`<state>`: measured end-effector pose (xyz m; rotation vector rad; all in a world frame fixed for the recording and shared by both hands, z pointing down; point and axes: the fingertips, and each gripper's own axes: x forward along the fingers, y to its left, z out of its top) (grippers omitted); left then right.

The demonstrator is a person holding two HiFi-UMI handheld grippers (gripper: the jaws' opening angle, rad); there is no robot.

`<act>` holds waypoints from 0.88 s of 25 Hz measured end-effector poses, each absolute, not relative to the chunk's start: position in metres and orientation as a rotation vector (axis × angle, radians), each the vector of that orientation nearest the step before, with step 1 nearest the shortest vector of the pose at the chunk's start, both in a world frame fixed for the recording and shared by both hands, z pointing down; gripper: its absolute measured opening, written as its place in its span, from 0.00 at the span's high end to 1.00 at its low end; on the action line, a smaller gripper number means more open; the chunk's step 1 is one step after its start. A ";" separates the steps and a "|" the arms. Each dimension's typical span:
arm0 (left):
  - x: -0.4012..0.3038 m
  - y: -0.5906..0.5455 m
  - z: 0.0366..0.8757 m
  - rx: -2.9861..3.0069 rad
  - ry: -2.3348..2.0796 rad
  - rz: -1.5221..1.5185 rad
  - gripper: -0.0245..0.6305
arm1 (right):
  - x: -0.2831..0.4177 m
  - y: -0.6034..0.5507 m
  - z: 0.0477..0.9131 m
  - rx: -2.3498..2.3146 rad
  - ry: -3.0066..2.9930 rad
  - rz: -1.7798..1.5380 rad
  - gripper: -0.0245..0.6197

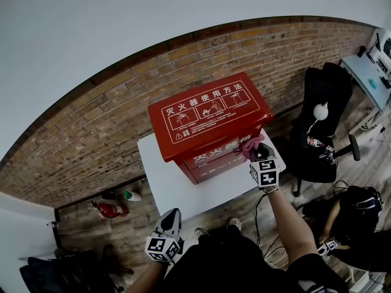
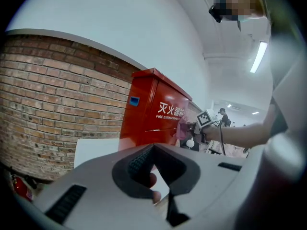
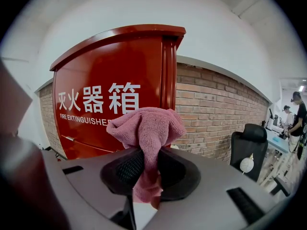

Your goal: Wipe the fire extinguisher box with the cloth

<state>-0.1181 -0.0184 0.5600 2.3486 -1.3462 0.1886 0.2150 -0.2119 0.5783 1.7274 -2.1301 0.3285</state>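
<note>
The red fire extinguisher box [image 1: 208,115] stands on a small white table [image 1: 165,176] against a brick wall. My right gripper [image 1: 259,151] is at the box's front right corner, shut on a pink cloth [image 1: 249,145] that touches the red front. In the right gripper view the cloth [image 3: 146,126] bunches up out of the right gripper [image 3: 149,150], right before the box [image 3: 105,75]. My left gripper [image 1: 171,212] hangs low, short of the table's near edge, away from the box. Seen in the left gripper view, the left gripper [image 2: 153,147] is shut and holds nothing; beyond are the box [image 2: 148,109] and the cloth [image 2: 183,128].
A black office chair [image 1: 324,121] stands right of the table, a white lamp head [image 1: 321,110] in front of it. A red extinguisher [image 1: 112,210] lies on the floor at the left by the wall. A black backpack [image 1: 360,200] and cables lie at the right.
</note>
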 end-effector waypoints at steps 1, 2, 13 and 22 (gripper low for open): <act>-0.118 -0.018 0.560 2.347 -1.351 0.187 0.94 | 0.215 -0.212 0.580 1.726 -2.131 0.330 0.82; -0.119 -0.018 0.561 2.345 -1.356 0.188 0.94 | 0.216 -0.212 0.583 1.723 -2.133 0.332 0.82; -0.120 -0.014 0.566 2.316 -1.381 0.204 0.94 | 0.216 -0.214 0.602 1.694 -2.148 0.351 0.82; -0.114 -0.011 0.567 2.303 -1.391 0.209 0.94 | 0.216 -0.212 0.619 1.656 -2.147 0.372 0.82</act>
